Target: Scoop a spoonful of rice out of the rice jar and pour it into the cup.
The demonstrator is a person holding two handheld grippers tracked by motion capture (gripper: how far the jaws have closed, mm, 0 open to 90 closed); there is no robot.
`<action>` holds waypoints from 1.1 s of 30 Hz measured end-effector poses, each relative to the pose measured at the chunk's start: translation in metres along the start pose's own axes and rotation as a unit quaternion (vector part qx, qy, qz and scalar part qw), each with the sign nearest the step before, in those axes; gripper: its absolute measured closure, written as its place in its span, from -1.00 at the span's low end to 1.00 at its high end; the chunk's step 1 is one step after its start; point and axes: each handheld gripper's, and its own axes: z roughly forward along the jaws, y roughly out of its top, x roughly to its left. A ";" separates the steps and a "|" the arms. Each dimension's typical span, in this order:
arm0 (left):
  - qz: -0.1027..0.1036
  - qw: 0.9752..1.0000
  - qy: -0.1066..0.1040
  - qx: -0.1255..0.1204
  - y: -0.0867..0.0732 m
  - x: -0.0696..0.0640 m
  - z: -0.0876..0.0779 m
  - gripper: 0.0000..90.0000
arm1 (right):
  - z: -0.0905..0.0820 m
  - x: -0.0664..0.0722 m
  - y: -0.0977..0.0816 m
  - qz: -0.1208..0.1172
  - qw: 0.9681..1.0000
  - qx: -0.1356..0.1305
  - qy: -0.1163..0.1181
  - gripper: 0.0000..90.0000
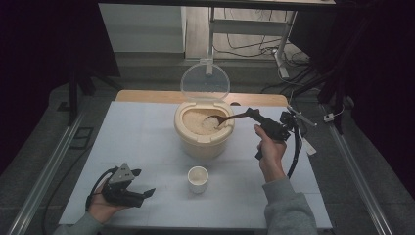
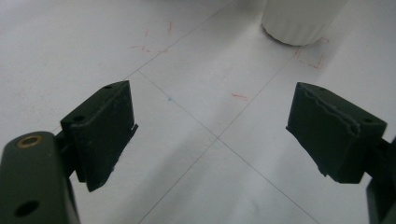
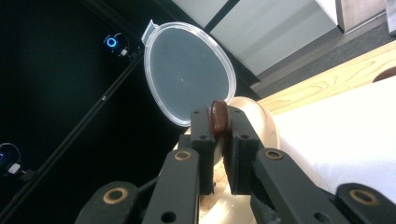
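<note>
Holding rice, tub (image 1: pixel 203 139), right gripper (image 1: pixel 252 113) fingers clenching spoon (image 1: pixel 230 117), cup (image 1: pixel 198 179), left gripper (image 1: pixel 144 183) released.

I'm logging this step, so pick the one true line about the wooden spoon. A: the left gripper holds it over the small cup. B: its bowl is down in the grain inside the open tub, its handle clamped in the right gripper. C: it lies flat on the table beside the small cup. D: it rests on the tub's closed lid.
B: the wooden spoon has its bowl in the grain of the open tub, and the right gripper is clamped on its handle.
</note>
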 end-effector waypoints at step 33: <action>0.002 1.000 0.002 -0.002 0.000 0.000 -0.001 -0.67 | -0.008 0.000 0.002 0.023 1.000 0.003 0.020 0.85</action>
